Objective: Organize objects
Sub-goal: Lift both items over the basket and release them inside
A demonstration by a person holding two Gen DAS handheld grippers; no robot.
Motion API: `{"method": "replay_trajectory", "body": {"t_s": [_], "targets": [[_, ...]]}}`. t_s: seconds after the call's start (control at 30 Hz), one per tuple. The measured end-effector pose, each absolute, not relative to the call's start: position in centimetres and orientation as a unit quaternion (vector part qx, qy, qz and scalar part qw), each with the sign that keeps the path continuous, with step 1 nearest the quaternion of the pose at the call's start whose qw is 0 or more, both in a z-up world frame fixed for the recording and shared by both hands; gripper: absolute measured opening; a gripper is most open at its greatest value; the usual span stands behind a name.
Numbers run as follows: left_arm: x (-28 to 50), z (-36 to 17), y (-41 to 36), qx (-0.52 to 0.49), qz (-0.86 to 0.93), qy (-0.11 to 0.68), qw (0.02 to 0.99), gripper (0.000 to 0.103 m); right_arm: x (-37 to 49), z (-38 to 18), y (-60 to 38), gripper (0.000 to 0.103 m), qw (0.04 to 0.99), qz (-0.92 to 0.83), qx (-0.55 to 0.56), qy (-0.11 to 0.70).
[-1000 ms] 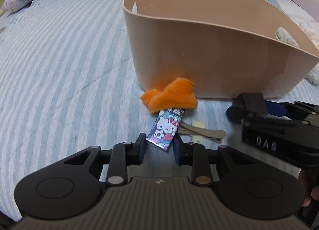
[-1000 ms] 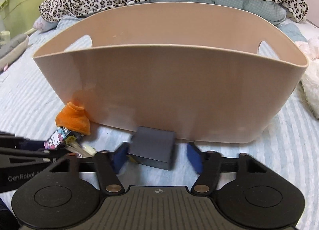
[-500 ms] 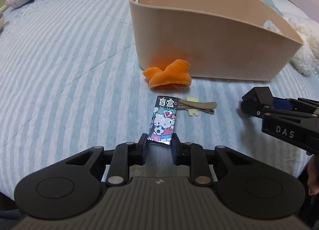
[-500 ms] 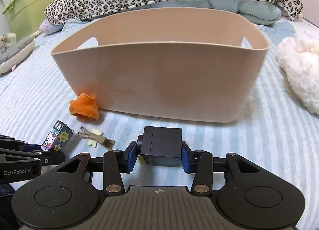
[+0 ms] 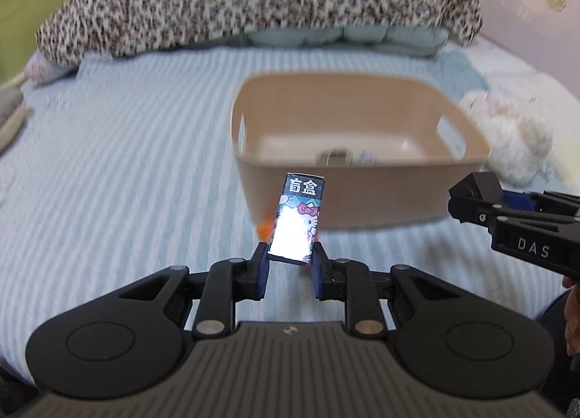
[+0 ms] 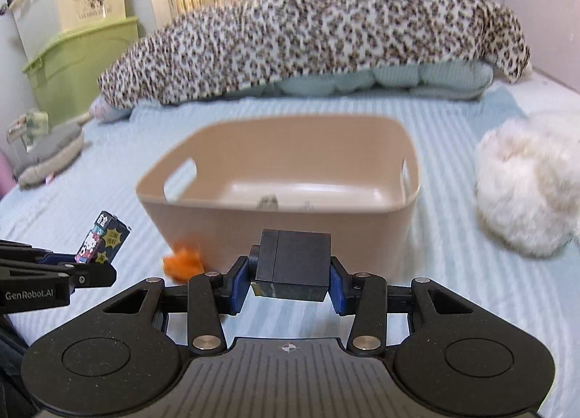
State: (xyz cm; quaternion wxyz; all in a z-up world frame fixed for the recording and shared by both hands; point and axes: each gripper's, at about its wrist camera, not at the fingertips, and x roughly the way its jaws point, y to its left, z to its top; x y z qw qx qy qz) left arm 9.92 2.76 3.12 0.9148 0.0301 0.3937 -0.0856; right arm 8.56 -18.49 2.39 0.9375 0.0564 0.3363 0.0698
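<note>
While the left wrist view looks down across the striped bedspread [image 5: 127, 164], the left gripper [image 5: 290, 265] is clenched on the lower end of one cartoon-printed blind box [image 5: 299, 216], which stands up tilted between its two blue-padded fingers [image 5: 261, 273], lifted clear of the bed and in front of the near wall of the beige basket [image 5: 362, 200]. A glare washes out most of the printed face. One basket sits on the bed, with two handle slots showing, and two small items lie blurred on its floor; what they are cannot be told. A sliver of one orange cloth [image 5: 264, 229] peeks out behind the held box. At the right edge the right gripper [image 5: 471, 197] reaches in from the side, its load hidden here. One white fluffy toy [image 5: 507, 128] lies beside the basket, and one leopard-print blanket [image 5: 253, 1] lies across the head of the bed.

From the right wrist view, the right gripper [image 6: 291, 282] grasps one dark grey box [image 6: 293, 264] squarely between its two pads, jaws partly apart to the box's width, held off the bed before the basket [image 6: 275, 222]. This view shows the orange cloth [image 6: 183, 264] more fully, lying against the basket's near left corner, and the left gripper [image 6: 92, 265] with the blind box [image 6: 103, 238] seen from its side. It also takes in two stacked storage bins [image 6: 79, 55], one cream and one green, and a grey cushion [image 6: 47, 153], none of which shows clearly to the other camera.
</note>
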Motion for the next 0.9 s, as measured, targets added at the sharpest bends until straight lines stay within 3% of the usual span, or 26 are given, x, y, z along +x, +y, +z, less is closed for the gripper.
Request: {"method": "replay_trajectory", "body": {"t_s": [0.43, 0.9], "targets": [[15.1, 7.1, -0.3, 0.071, -0.096, 0.326, 0.938, 0.025, 12.6, 7.4, -19.5, 0.042, 0.96, 0.054, 0.035, 0.271], [24.1, 1.4, -2.9, 0.092, -0.06, 0.368, 0.923, 0.025, 20.0, 4.3, -18.9, 0.042, 0.954, 0.042, 0.019, 0.296]]}}
